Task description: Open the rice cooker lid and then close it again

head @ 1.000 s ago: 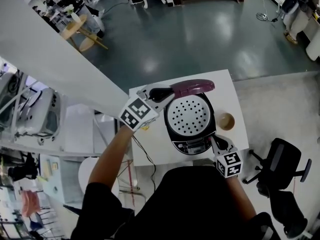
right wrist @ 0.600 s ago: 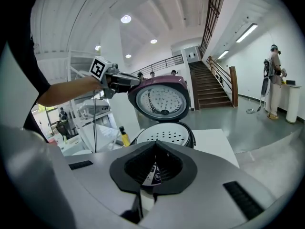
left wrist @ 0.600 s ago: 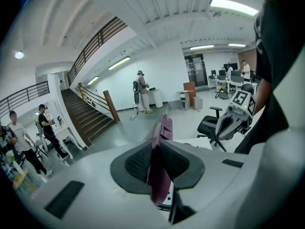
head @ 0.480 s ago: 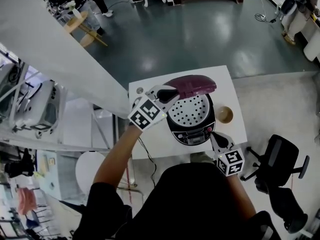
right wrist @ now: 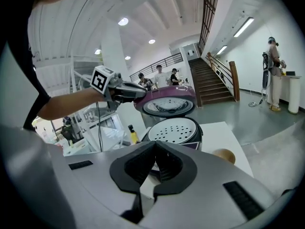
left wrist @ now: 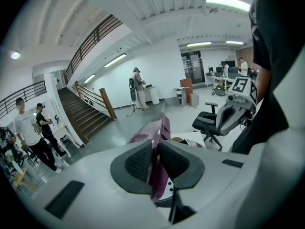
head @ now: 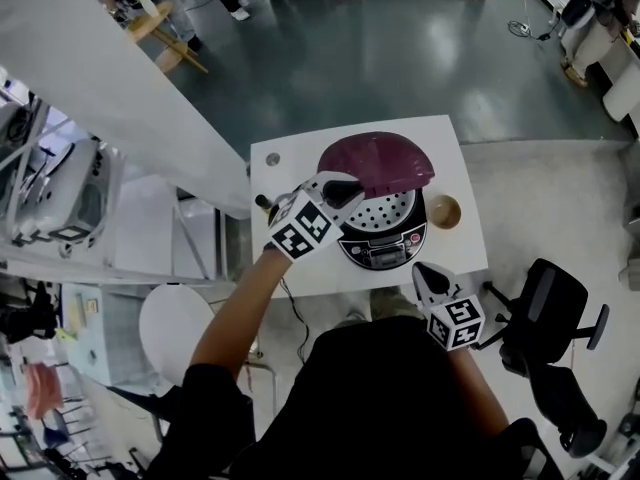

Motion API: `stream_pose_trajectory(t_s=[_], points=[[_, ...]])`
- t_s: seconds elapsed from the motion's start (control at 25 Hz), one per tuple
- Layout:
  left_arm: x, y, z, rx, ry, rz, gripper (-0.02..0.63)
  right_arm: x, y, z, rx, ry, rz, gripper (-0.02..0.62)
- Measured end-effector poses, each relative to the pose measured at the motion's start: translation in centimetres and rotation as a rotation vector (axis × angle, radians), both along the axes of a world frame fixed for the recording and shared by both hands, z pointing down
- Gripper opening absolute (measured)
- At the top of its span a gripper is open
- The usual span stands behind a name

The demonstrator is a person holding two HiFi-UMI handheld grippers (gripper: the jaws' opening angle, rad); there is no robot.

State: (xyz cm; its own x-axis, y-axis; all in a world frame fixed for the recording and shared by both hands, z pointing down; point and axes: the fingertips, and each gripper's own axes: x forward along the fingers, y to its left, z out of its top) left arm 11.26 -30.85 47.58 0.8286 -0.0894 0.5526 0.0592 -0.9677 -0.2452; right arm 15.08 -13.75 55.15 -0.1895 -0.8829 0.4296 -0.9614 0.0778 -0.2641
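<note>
Pinching purple lid (head: 378, 160) by its left rim in left claw (head: 340, 189), half lowered.

Tilts above rice cooker (head: 385, 238) on surface (head: 290, 158), hinged seemingly at far side, so likely needs swinging down toward the person. Holds right claw (head: 430, 276) shut, empty, apart by near edge.

Arm stretched forward, left claw (head: 340, 190) clamped on the lid (head: 378, 160) at its rim. Close to the body, right claw (head: 424, 274) points forward and down — jaws together, nothing held.
</note>
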Motion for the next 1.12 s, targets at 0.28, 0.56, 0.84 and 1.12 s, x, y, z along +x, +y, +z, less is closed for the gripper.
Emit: stream_pose_trajectory(t_s=[0.28,0.56,0.84,1.12], points=[[-0.4,2.0,2.4,-0.013,-0.027,0.015,0.048,0.5,-0.4,-1.8,0.038,-0.018,0.027,0.0],[-0.5,3.0,3.8,-0.035,-0.051,0.021,0.048,0.4,-1.1,-1.7,0.039,0.008,0.013,0.0],[-0.8,4.7,6.4,-0.02,-0.113,0.052,0.048,0.5,-2.0,-1.5,0.03,-0.004,0.005,0.0],[-1.1,5.6,8.5,-0.129,-0.105,0.038,0.048,1.1,-2.7,-1.2,0.026,-0.013,0.013,0.0]])
